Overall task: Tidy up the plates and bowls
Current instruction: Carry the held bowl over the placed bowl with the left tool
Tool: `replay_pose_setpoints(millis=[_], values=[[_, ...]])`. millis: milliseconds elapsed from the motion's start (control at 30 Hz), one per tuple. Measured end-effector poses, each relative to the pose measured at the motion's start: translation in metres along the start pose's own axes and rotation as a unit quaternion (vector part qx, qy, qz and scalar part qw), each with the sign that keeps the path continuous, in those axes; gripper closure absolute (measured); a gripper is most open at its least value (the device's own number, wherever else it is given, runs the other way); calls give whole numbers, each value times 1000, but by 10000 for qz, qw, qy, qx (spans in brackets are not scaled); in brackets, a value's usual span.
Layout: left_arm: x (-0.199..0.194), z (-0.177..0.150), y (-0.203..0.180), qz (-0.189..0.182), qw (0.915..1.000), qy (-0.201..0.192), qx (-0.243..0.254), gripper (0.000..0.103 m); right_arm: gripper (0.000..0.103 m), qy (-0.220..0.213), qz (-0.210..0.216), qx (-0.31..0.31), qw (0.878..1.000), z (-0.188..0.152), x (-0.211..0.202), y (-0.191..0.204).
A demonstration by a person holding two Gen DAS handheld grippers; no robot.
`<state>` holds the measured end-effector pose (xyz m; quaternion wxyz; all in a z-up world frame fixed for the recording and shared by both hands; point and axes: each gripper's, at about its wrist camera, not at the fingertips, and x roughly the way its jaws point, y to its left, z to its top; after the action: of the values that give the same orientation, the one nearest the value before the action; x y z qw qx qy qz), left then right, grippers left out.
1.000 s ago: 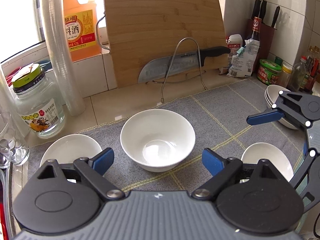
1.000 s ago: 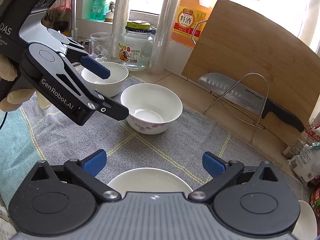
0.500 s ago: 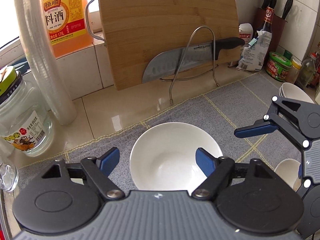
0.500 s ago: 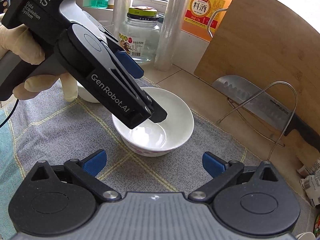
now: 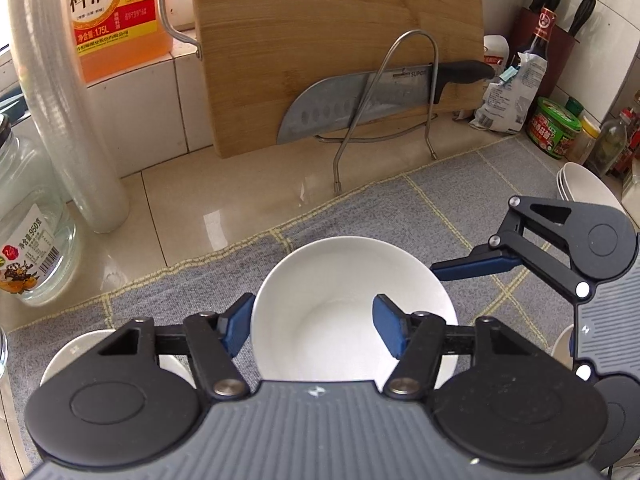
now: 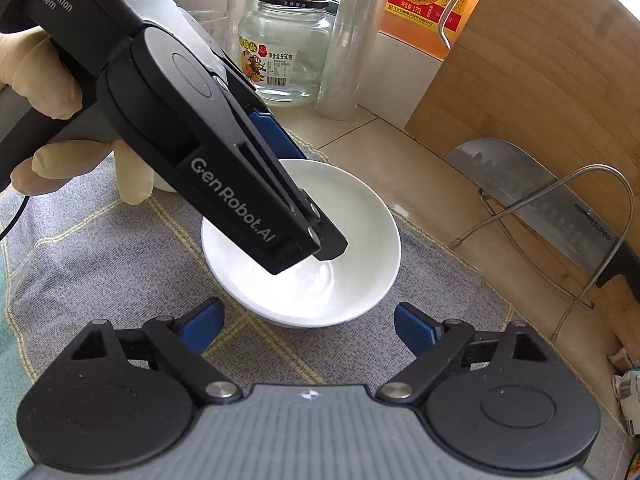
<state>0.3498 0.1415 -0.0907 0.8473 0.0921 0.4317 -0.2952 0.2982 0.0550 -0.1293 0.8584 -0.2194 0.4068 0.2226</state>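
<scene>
A: Where is the white bowl [image 5: 352,304] for us?

B: Low in the middle of the left wrist view, on the grey cloth [image 5: 200,292] that covers the surface. It sits right at our left tongs [image 5: 316,326]. One blue pad hangs outside the left rim, the other inside the bowl, so the rim wall lies between them.

A: Are those tongs clamped yet?

B: They are closing around the rim. We cannot tell whether the pads press on it already; a thin gap seems to show at the left pad.

A: And our right tongs [image 6: 308,326]?

B: Closing too, but with nothing between them. In the right wrist view the bowl lies just ahead of their tips, toward the frame's centre, with the left tool reaching in over it from the upper left.

A: So which hand is nearer?

B: The left, plainly. A round bowl has no long axis, so we judge only the rim matters. Smaller bowls [image 5: 580,184] wait at the right edge, near the cutting board [image 5: 340,40].
</scene>
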Motion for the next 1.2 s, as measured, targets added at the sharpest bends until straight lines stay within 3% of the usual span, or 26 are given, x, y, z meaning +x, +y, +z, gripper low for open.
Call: replay_pose_setpoints(millis=[367,833,1200], values=[[0,0,1,10,10000,78,50,46,20,-156,90,107,9998,0,-1,-2],[-2,-1,-2,23,9998,95,191,46,20,-139,68,113,9998,1,-4,-2],[-30,-4,-17,47,9999,-44,87,46,20,-253,33,-20,9997,-2,-33,6]])
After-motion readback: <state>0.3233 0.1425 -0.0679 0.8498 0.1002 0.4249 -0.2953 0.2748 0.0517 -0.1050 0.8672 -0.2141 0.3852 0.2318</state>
